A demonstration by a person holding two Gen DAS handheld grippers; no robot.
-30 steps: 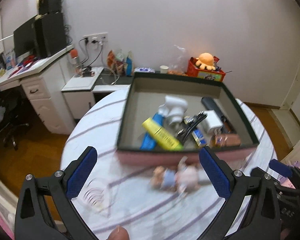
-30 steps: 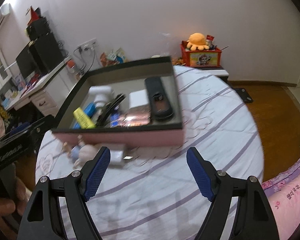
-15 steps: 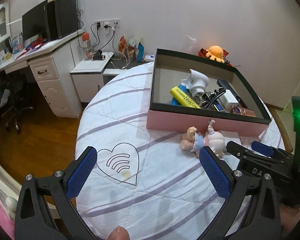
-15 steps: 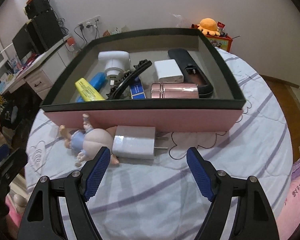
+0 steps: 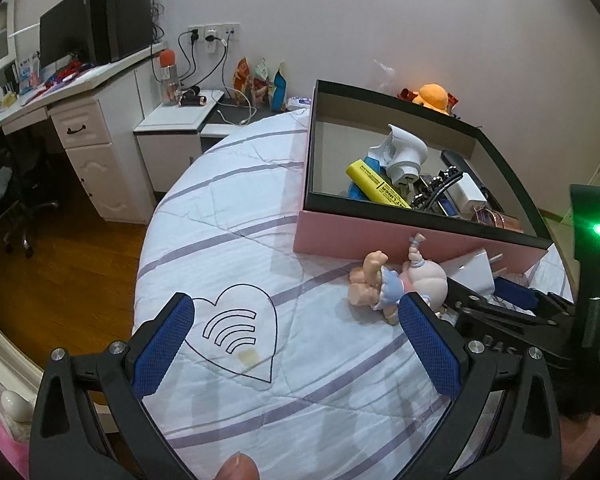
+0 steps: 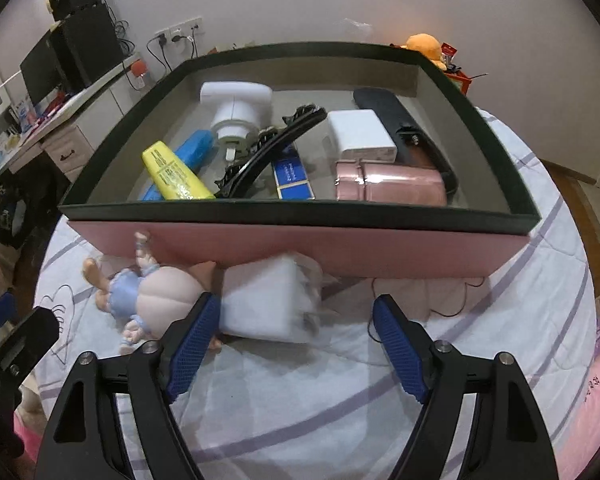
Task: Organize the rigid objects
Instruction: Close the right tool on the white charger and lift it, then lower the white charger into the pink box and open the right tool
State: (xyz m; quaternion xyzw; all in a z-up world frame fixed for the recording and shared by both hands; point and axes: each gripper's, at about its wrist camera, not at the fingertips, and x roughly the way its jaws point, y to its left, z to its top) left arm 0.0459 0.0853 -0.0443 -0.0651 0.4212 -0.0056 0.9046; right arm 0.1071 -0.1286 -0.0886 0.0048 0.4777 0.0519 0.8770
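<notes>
Now that the right claw (image 6: 296,344) has closed in, wide open and empty, the white charger (image 6: 266,300) lies between its fingers at lower centre, below the box (image 6: 300,242), ready for gripping.

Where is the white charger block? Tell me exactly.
In the right wrist view, the white charger block lies on the striped quilt before the pink box wall, beside the small baby doll.
</notes>
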